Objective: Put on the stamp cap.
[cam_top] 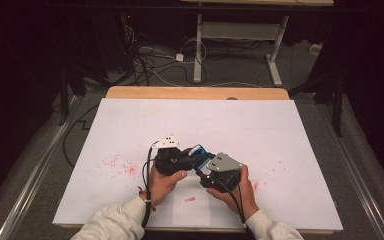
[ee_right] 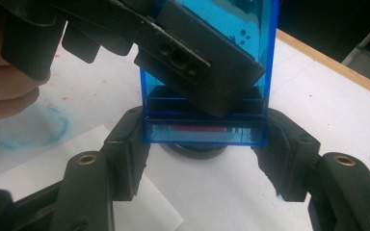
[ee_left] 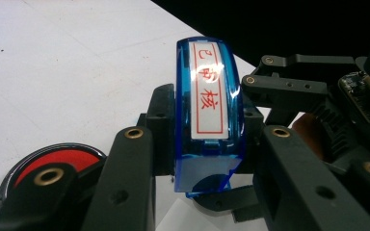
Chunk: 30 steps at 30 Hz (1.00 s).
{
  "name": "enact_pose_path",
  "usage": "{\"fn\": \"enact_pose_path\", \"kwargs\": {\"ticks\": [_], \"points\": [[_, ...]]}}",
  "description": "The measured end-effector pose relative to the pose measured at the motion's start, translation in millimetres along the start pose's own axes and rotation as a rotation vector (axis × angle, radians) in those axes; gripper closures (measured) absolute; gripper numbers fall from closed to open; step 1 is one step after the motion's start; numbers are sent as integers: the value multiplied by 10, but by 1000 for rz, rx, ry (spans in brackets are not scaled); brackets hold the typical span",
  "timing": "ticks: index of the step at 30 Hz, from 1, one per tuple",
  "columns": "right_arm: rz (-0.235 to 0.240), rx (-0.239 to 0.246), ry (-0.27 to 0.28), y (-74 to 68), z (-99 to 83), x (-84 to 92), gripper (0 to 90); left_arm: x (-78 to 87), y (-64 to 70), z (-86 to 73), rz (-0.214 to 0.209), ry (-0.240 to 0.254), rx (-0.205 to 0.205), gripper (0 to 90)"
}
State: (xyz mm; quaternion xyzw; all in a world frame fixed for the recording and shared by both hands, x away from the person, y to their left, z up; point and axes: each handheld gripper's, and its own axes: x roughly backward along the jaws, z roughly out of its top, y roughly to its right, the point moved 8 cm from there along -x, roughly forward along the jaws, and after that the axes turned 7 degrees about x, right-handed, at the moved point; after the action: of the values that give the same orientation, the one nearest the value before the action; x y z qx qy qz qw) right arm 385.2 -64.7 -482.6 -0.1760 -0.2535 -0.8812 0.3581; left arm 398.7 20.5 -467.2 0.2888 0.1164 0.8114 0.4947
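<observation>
A blue see-through stamp [ee_left: 207,110] with a white label in red characters stands between both grippers, just above the table. My left gripper [ee_left: 206,159] is shut on it; one left jaw lies across the stamp's [ee_right: 231,29] face in the right gripper view. My right gripper [ee_right: 203,149] is shut on the stamp's lower end, a jaw at each side edge. In the high view both grippers, left [cam_top: 187,159] and right [cam_top: 205,165], meet at the stamp [cam_top: 200,151] near the front middle of the table. A round black ink pad [ee_left: 53,161] with a red centre lies beside the left jaw.
The table is covered with white paper [cam_top: 260,130], with red ink smudges [cam_top: 120,166] at the left. A smaller sheet [cam_top: 191,210] with a red imprint [cam_top: 190,199] lies at the front edge. A blue ring smear [ee_right: 33,127] marks the paper. Cables and a desk frame stand beyond.
</observation>
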Motion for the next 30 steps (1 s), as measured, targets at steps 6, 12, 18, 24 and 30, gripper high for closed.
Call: {"fn": "enact_pose_path", "kwargs": {"ticks": [6, 12, 18, 24, 30], "points": [[-7, 4, 22, 6, 12, 10, 404, 20, 3, 20, -21, 16, 22, 673], [-11, 8, 34, 10, 16, 19, 403, 29, 22, 28, -46, 39, 40, 673], [-24, 16, 33, 10, 18, 27, 404, 17, 3, 11, -40, 36, 48, 673], [-34, 28, 40, -1, 23, 27, 404, 7, 9, 2, -31, 36, 38, 672], [-37, 33, 49, -1, 25, 27, 404, 16, 11, 8, -42, 42, 45, 675]]}}
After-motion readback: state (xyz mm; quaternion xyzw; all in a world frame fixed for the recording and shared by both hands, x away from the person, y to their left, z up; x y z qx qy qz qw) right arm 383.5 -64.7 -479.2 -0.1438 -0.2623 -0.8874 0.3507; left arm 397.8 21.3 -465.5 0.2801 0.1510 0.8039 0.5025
